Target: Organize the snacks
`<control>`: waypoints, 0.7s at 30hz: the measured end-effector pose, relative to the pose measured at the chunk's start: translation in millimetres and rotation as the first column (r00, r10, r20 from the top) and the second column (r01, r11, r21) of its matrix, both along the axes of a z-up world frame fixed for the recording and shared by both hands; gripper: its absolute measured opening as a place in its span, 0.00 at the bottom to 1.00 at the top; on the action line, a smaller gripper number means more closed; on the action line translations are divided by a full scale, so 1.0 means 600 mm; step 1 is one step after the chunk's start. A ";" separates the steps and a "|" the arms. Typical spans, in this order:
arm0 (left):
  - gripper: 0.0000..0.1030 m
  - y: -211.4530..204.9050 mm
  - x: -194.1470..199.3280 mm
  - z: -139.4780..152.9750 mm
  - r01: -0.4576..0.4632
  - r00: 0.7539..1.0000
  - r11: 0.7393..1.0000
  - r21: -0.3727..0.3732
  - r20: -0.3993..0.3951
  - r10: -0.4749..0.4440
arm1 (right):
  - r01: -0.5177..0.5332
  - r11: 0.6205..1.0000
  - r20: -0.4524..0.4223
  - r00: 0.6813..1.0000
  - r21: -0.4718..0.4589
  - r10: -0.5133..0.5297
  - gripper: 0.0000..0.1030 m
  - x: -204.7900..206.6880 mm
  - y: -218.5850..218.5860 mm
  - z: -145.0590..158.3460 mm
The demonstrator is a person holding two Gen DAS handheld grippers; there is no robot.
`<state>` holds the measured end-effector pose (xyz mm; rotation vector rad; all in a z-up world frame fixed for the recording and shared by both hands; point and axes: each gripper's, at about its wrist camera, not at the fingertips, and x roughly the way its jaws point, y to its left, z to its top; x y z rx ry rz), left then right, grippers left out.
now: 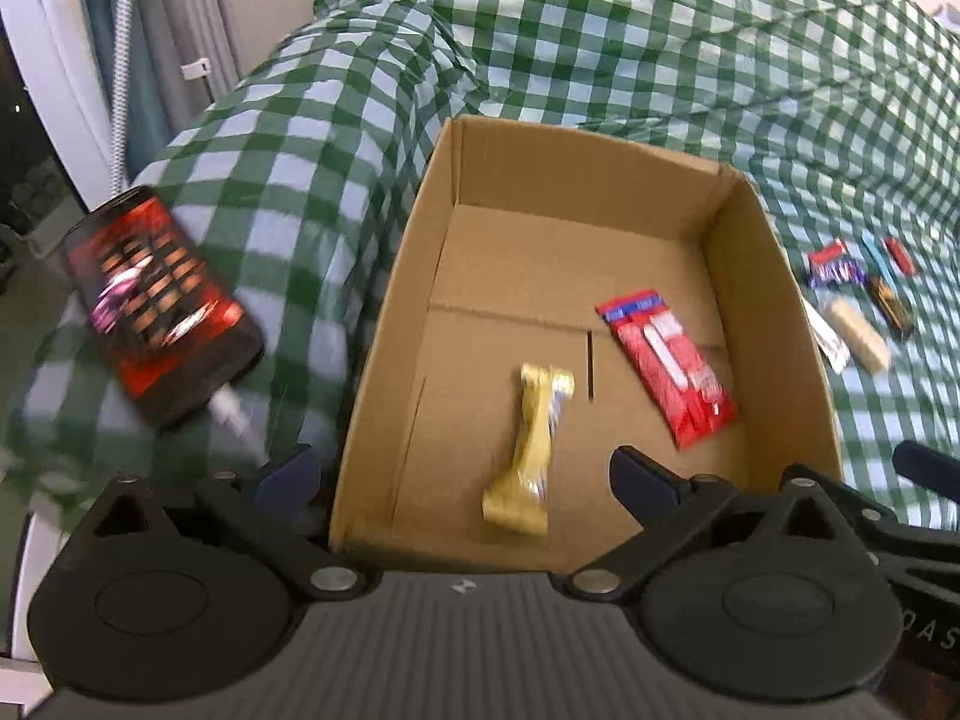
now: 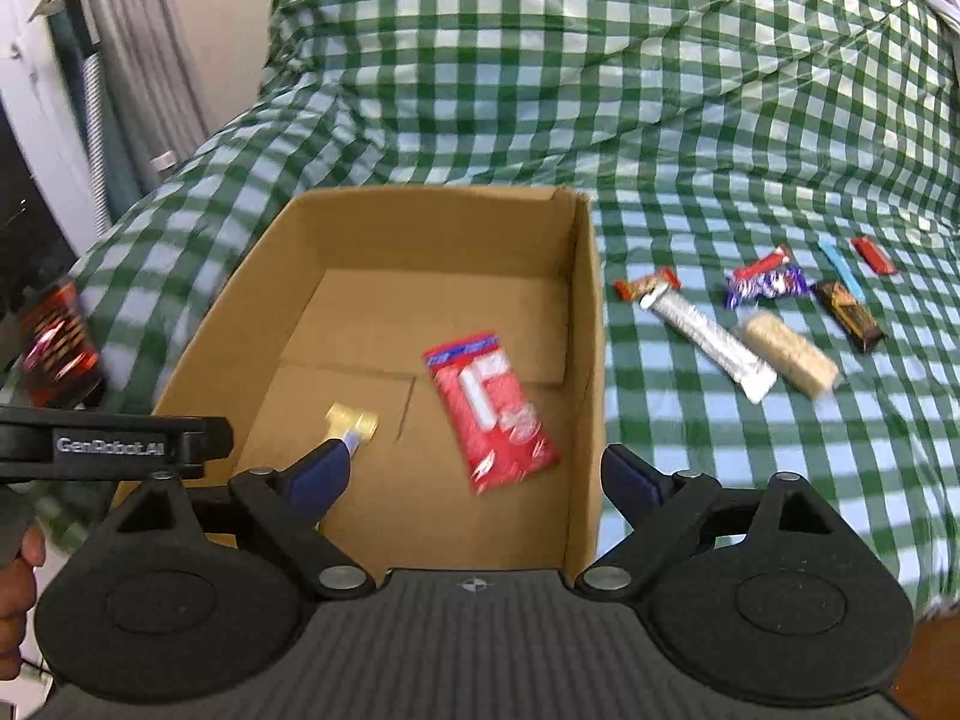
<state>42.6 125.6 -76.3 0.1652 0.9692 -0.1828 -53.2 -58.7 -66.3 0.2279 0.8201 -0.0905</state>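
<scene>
An open cardboard box [image 1: 744, 276] [image 2: 585, 324] sits on the green checked cloth. Inside it lie a yellow snack bar [image 1: 531, 450] [image 2: 351, 420] and a red snack packet [image 1: 666, 369] [image 2: 492, 408]. My left gripper [image 1: 465, 474] hangs over the box's near edge, open, with the yellow bar lying free below its fingers. My right gripper [image 2: 474, 474] is open too, above the red packet and not touching it. Several more wrapped snacks [image 2: 762, 312] [image 1: 858, 306] lie on the cloth to the right of the box.
A dark red and black canister [image 1: 159, 306] [image 2: 57, 342] lies on the cloth left of the box. The left gripper's body [image 2: 114, 444] and a hand [image 2: 18, 576] show at the left of the right wrist view. Curtains and a hose stand at the far left.
</scene>
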 end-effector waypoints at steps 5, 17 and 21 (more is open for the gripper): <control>1.00 0.009 -0.076 0.013 0.028 0.998 0.999 0.036 0.047 -0.030 | -0.018 0.999 0.040 0.999 -0.045 0.019 0.91 -0.064 0.024 0.021; 1.00 0.006 -0.181 0.061 0.018 0.986 0.999 0.026 0.163 -0.022 | -0.010 0.995 0.151 0.988 -0.096 0.024 0.93 -0.187 0.036 0.062; 1.00 0.007 -0.207 0.070 0.019 0.983 0.999 0.026 0.181 -0.024 | -0.008 0.995 0.170 0.985 -0.098 0.024 0.94 -0.214 0.036 0.068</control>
